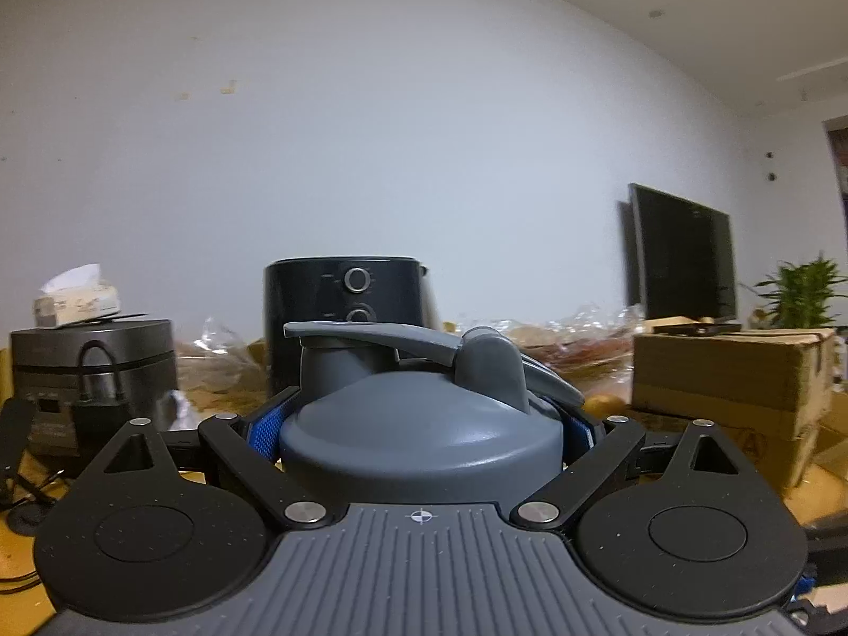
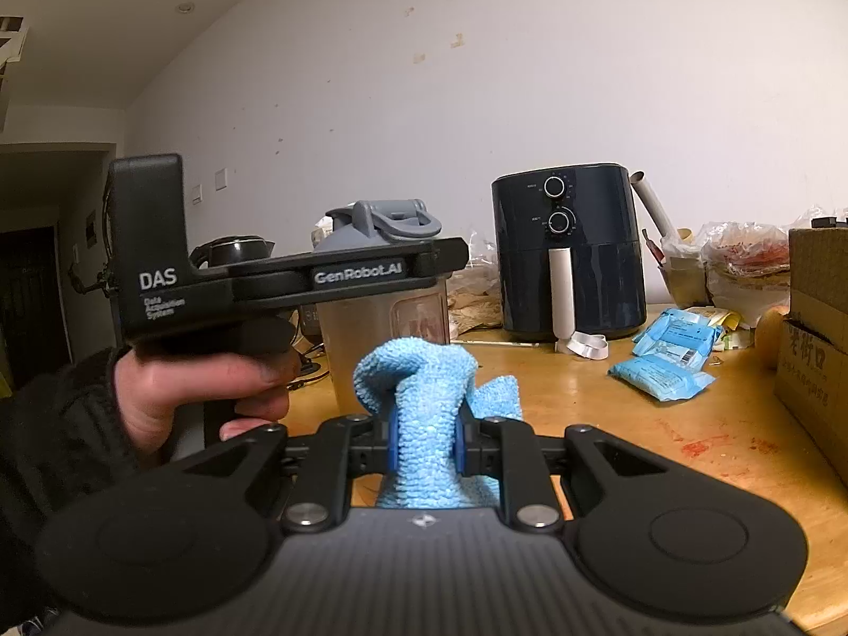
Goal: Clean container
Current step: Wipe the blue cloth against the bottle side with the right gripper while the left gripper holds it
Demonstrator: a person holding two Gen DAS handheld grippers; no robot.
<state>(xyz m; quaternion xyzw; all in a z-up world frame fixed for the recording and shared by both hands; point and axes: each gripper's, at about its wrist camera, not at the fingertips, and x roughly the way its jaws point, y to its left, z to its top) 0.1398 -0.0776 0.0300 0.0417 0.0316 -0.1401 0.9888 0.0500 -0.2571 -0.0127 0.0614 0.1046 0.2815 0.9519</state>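
Note:
The container is a clear shaker bottle [image 2: 381,328] with a grey flip-top lid [image 1: 418,424]. My left gripper [image 1: 421,424] is shut on the bottle just under the lid, its blue pads pressed on both sides. In the right wrist view the left gripper [image 2: 434,259] holds the bottle upright above the wooden table [image 2: 636,424]. My right gripper [image 2: 424,445] is shut on a bunched light-blue cloth [image 2: 424,397], just in front of the bottle's lower wall. I cannot tell whether the cloth touches the bottle.
A black air fryer [image 2: 572,249] stands behind on the table. Blue wipe packets [image 2: 662,365] lie to its right. A cardboard box [image 2: 816,328] stands at the right edge. A dark rice cooker [image 1: 90,371] with a tissue box sits at the left. A monitor [image 1: 683,254] stands at the back right.

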